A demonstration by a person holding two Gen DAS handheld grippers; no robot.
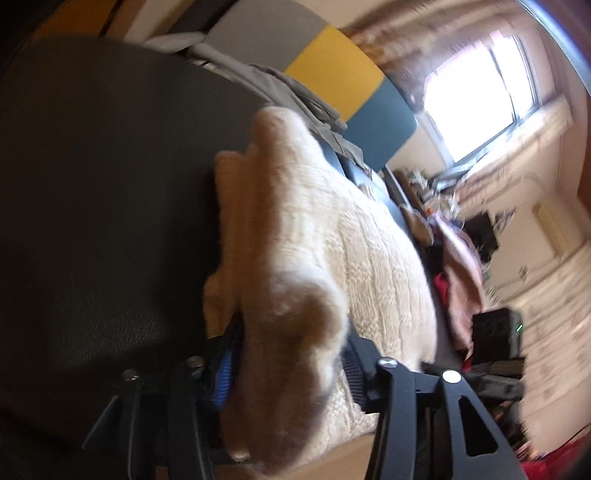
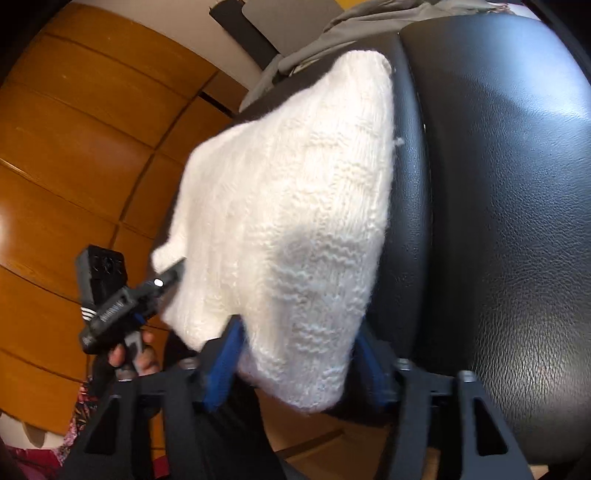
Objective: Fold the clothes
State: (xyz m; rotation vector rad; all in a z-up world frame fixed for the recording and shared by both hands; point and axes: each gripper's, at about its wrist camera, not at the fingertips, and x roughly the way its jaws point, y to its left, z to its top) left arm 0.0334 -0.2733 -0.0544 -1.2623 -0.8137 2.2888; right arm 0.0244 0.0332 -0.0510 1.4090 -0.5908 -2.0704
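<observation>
A cream knitted sweater (image 1: 332,236) hangs between both grippers beside a black leather seat (image 1: 92,184). My left gripper (image 1: 291,373) is shut on a bunched edge of the sweater, which covers its blue pads. In the right wrist view the sweater (image 2: 295,206) spreads across the middle, lifted next to the black leather seat (image 2: 509,221). My right gripper (image 2: 295,365) is shut on the sweater's lower edge. The left gripper (image 2: 173,275) shows there at the left, hand-held, pinching the sweater's other corner.
Grey clothes (image 1: 295,92) lie on the seat's far side, also in the right wrist view (image 2: 332,33). A heap of coloured clothes (image 1: 454,266) and a black box (image 1: 495,336) sit right. Wooden wardrobe panels (image 2: 74,147) stand left. A bright window (image 1: 476,92) is behind.
</observation>
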